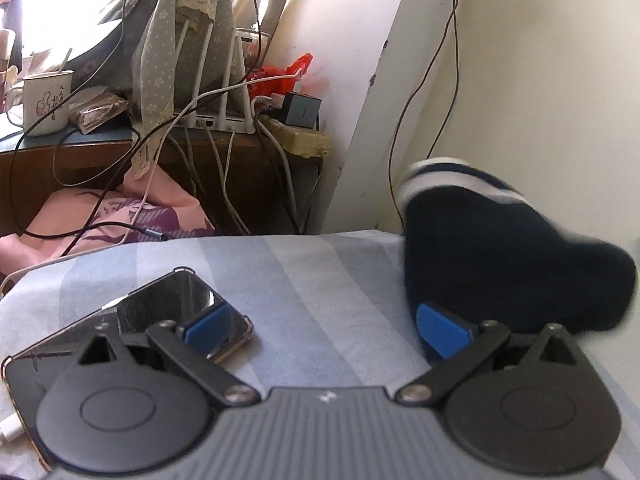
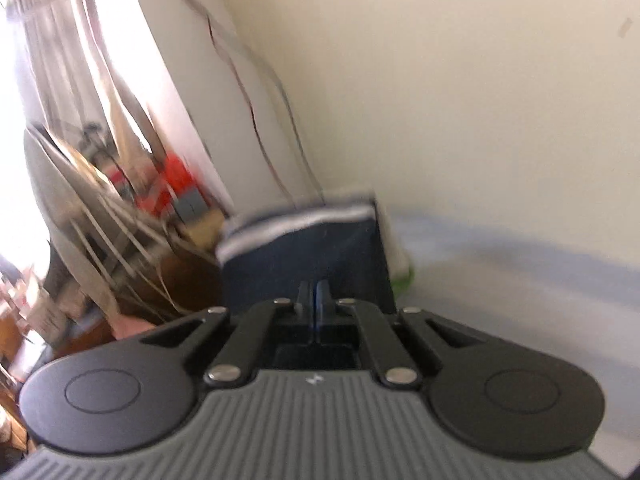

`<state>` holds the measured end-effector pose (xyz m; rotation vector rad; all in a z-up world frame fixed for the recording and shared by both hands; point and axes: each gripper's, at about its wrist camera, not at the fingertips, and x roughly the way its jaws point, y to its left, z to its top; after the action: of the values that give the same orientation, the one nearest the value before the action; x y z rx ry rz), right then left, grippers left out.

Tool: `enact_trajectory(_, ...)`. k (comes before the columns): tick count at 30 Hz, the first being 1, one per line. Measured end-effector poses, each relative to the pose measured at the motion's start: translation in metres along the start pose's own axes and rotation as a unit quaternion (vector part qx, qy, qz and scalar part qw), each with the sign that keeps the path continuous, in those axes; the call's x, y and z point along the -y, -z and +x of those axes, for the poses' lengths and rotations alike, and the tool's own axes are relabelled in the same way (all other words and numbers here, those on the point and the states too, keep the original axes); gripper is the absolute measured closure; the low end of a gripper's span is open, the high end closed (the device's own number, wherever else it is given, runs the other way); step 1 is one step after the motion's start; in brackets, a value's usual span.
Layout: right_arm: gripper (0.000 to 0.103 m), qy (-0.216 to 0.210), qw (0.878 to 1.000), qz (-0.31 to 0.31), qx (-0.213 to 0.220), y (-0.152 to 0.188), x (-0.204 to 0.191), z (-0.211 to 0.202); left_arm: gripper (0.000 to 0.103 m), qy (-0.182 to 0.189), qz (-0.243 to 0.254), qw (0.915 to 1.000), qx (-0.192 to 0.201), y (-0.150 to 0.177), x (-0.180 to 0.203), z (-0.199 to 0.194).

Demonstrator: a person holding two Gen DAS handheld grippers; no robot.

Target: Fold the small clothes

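The right gripper (image 2: 316, 300) is closed on the near edge of the navy sock (image 2: 304, 256), which is held raised, its white-striped cuff at the far end. In the left wrist view the sock (image 1: 500, 256) hangs at the right, beside the right pad. The left gripper (image 1: 324, 328) jaws stand wide and empty above the striped bed sheet (image 1: 312, 280).

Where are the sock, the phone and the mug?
sock (image 1: 500, 264), left wrist view, on its dark middle.
phone (image 1: 176, 300), left wrist view, on its shiny screen.
mug (image 1: 46, 102), left wrist view, on its white side.
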<state>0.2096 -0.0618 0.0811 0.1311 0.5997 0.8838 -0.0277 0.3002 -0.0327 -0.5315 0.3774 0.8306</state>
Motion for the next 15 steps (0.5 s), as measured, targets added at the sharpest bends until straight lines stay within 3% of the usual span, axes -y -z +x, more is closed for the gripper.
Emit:
enact_trajectory(3, 0.100, 0.025, 0.996, -0.024, 0.087, -0.024, 0.006, -0.088, 0.000, 0.002, 0.007, 1.0000, 0.001, 0.001, 0.002, -0.001)
enact_trajectory(7, 0.100, 0.091, 0.977, -0.070, 0.181, -0.048, 0.013, -0.206, 0.000, 0.003, 0.014, 0.9998, 0.016, 0.003, 0.010, -0.010)
enact_trajectory(9, 0.099, 0.107, 0.972, -0.097, 0.185, -0.051, 0.014, -0.235, 0.000, 0.000, 0.010, 0.9996, 0.028, 0.003, 0.010, -0.014)
enact_trajectory(11, 0.091, 0.117, 0.974, -0.097, 0.167, -0.045, 0.015, -0.238, 0.000, -0.009, 0.002, 0.9990, 0.043, 0.002, 0.008, -0.019)
enact_trajectory(12, 0.079, 0.116, 0.977, -0.100, 0.151, -0.040, 0.015, -0.229, 0.000, -0.014, -0.002, 0.9987, 0.049, 0.001, 0.006, -0.020)
enact_trajectory(13, 0.057, 0.110, 0.979, -0.105, 0.132, -0.032, 0.015, -0.216, 0.000, -0.020, -0.008, 0.9982, 0.055, 0.001, 0.003, -0.021)
enact_trajectory(15, 0.036, 0.093, 0.985, -0.108, 0.094, -0.012, 0.016, -0.180, 0.000, -0.025, -0.017, 0.9978, 0.058, 0.000, -0.001, -0.021)
